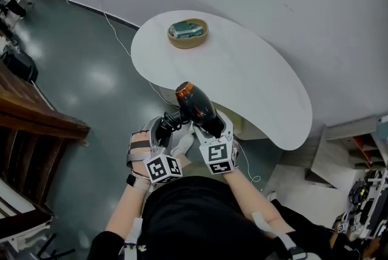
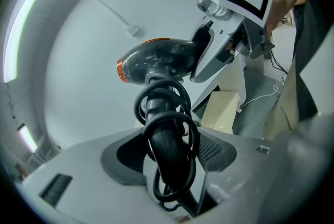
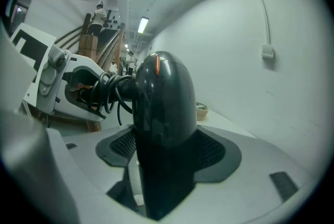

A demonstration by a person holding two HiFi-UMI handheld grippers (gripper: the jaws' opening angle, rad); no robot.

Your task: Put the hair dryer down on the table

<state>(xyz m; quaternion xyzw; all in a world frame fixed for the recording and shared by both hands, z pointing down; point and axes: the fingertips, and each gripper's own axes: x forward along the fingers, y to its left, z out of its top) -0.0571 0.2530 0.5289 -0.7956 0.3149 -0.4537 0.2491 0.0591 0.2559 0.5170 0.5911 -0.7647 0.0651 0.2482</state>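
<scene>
A black hair dryer [image 1: 195, 104] with an orange nozzle rim hangs in the air just short of the white kidney-shaped table [image 1: 254, 80], its nozzle pointing toward the tabletop. My left gripper [image 1: 165, 129] is shut on its handle [image 2: 166, 139], which has the black cord wound round it. My right gripper [image 1: 213, 130] is shut on the rear of the barrel [image 3: 164, 97]. In the left gripper view the barrel [image 2: 156, 58] runs crosswise, with the right gripper [image 2: 222, 43] clamped on its far end. The left gripper [image 3: 68, 87] shows at the left of the right gripper view.
A shallow wicker basket [image 1: 188, 33] with a green pack inside sits at the table's far end. A white cable [image 1: 115, 31] trails over the dark floor. Brown wooden furniture [image 1: 30, 113] stands at the left, shelving [image 1: 364, 150] at the right. A white wall backs the table.
</scene>
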